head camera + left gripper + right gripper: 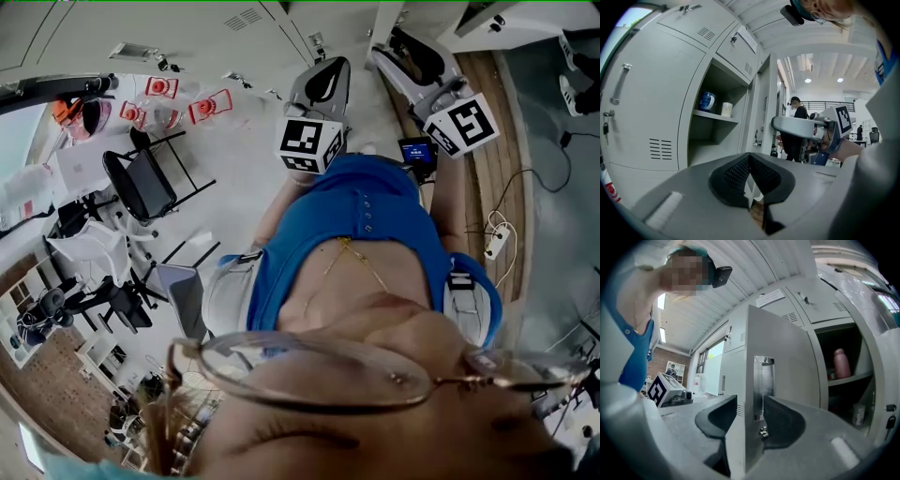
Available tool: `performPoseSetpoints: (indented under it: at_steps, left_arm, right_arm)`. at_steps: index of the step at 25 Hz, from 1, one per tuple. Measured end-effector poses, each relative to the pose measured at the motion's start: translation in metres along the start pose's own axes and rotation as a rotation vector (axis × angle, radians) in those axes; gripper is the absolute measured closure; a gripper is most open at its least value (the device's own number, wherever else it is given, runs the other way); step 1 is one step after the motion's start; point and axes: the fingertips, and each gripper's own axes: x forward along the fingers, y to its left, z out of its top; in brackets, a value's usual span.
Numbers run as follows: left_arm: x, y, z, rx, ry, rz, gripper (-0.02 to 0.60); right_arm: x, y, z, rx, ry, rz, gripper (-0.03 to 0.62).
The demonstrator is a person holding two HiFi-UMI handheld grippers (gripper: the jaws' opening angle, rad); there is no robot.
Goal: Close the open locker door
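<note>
Open-plan office or lab workspace, bank of grey metal lockers [656, 89] along one side, black office chairs [141, 183], white cubby shelving [21, 305], brick wall [663, 363], ribbed white ceiling [825, 58] with round lights [807, 80].

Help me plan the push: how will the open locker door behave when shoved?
Probably stiff: the locker door looks like flat sheet metal. Likely light, being thin at its edge. Its smooth painted face may let the right hand-held gripper straddling it slip.
</note>
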Motion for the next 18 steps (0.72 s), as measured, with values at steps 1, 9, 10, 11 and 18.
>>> performPoseSetpoints:
  at_steps: [1, 9, 10, 11, 18]
  left_arm:
    - [0.000, 0.001, 0.000, -0.002, 0.000, -0.001, 0.581]
    - [0.006, 0.009, 0.002, -0.010, -0.003, -0.013, 0.581]
    - [0.007, 0.010, 0.002, -0.012, -0.004, -0.014, 0.581]
    - [0.007, 0.011, 0.002, -0.013, -0.006, -0.015, 0.581]
    - [0.008, 0.024, 0.004, -0.022, -0.009, -0.004, 0.581]
  right_arm:
    - [0.001, 0.000, 0.000, -0.005, 0.001, 0.000, 0.427]
    - [0.008, -0.003, -0.001, -0.011, 0.003, 0.007, 0.471]
    - [0.009, -0.003, -0.001, -0.010, 0.005, 0.009, 0.471]
    - [0.010, -0.002, -0.001, -0.009, 0.006, 0.011, 0.471]
    - [0.024, 0.002, -0.001, -0.008, 0.009, 0.025, 0.474]
